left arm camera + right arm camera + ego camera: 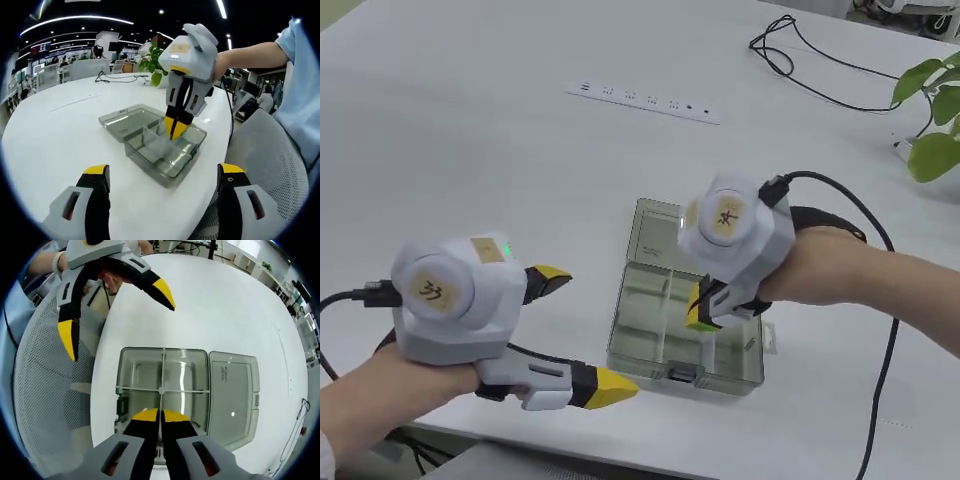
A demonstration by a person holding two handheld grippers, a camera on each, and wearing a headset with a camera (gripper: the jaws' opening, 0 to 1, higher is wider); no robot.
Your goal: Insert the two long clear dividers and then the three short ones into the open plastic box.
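Nearest, the left gripper (582, 330) is held just left of the plastic box (650, 365). Its jaws are spread wide with nothing between them, so it's probably being kept out of the way, ready to steady the box if needed. The box is sat on the white surface (470, 150) close to the near edge, with its lid (655, 225) flipped open on the far side. The right gripper (701, 312) is pointed down into the box with its jaws pressed together. A clear divider (162, 367) is lined up right at the tips and seems to be pinched there, presumably to be pushed down into its slots. A crossing divider (185, 390) is already seated. Further back, a power strip (645, 102), a black cable (800, 65) and a plant (932, 110) are left well apart from the box, so nothing's blocked.
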